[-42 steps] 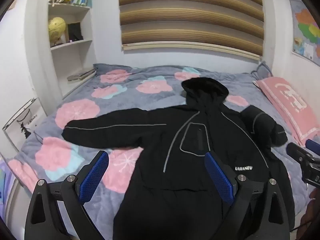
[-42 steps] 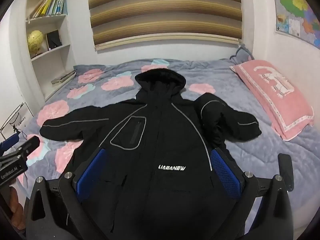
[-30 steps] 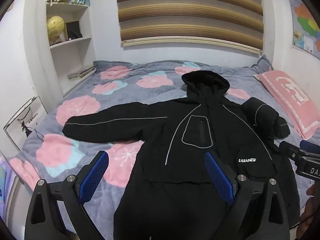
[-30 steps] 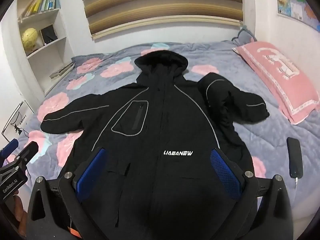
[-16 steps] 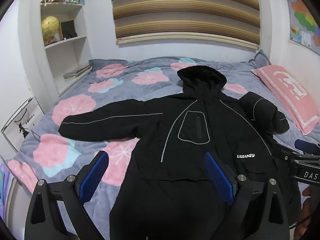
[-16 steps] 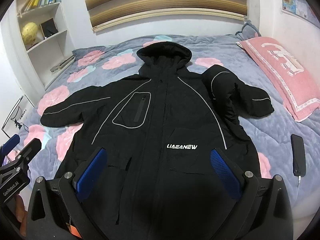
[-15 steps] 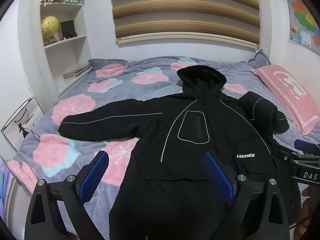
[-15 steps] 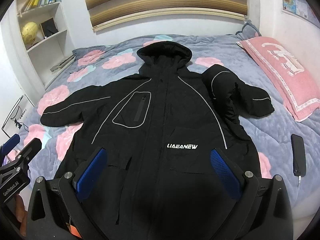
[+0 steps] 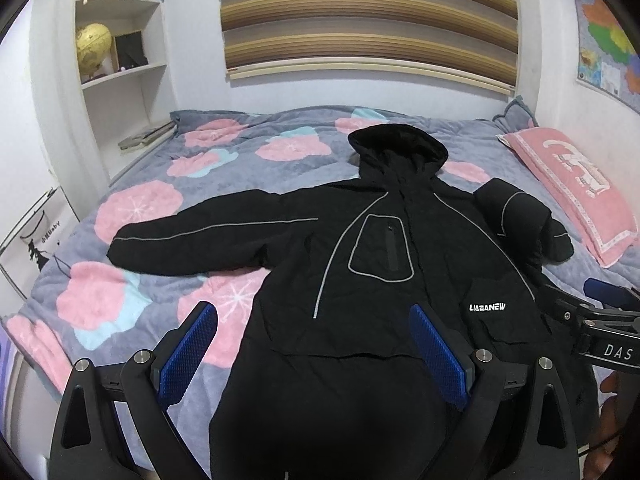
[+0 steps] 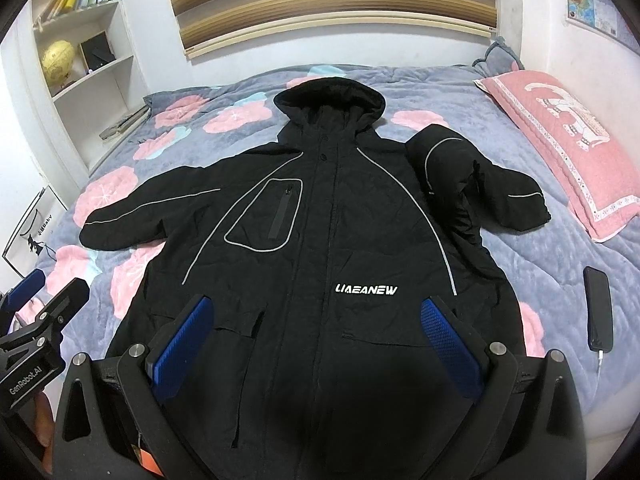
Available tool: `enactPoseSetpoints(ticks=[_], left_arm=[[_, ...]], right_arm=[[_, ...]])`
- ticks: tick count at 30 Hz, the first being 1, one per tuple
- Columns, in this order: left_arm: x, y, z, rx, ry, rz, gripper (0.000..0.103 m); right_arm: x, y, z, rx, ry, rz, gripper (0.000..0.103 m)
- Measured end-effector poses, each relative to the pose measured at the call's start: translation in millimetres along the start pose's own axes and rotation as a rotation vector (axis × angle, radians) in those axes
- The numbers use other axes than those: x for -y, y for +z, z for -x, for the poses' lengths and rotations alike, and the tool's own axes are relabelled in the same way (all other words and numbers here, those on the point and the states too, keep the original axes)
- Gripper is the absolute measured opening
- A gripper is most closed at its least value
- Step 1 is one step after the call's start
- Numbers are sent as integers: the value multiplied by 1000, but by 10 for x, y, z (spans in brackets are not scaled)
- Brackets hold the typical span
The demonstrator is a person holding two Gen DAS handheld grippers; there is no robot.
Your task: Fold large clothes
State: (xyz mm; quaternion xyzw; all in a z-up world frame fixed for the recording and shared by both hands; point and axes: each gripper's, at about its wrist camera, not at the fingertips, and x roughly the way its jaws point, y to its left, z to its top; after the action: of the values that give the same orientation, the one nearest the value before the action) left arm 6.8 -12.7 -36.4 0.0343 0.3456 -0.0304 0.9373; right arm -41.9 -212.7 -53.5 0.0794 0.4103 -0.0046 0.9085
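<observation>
A large black hooded jacket [image 10: 340,240] with grey piping and a white logo lies face up on the bed, hood toward the window. It also shows in the left wrist view [image 9: 380,264]. Its left sleeve [image 9: 192,244] stretches out flat. Its right sleeve [image 10: 480,184] is bunched and bent beside the body. My left gripper [image 9: 314,354] is open and empty above the jacket's lower left side. My right gripper [image 10: 316,344] is open and empty above the jacket's lower front. Each gripper shows at the other view's edge.
The bed has a grey quilt [image 10: 540,256] with pink flowers. A pink pillow [image 10: 560,128] lies at the right by the wall. A black phone [image 10: 598,308] on a cable lies on the quilt at the right. White shelves [image 9: 120,80] stand at the left.
The right gripper has moved forward and tipped down over the jacket, so the phone came into view. The left gripper has shifted only slightly. Both stay open.
</observation>
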Motion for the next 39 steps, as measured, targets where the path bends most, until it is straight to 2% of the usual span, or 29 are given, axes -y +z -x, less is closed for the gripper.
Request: enactPoseSetpoints(ticks=[13,19,39], left_arm=[[-9,-8,-94,-19,-8,5,97],[-9,-15,-155,-43,-49,23,97],[-71,-37,-392,-77,-47,27,97]], right_arm=[[-76,12,-82,-19,-2,18,103],[-97,23,-123,-28,-3,21,103],[-259,33,-378,-55,-1,75,103]])
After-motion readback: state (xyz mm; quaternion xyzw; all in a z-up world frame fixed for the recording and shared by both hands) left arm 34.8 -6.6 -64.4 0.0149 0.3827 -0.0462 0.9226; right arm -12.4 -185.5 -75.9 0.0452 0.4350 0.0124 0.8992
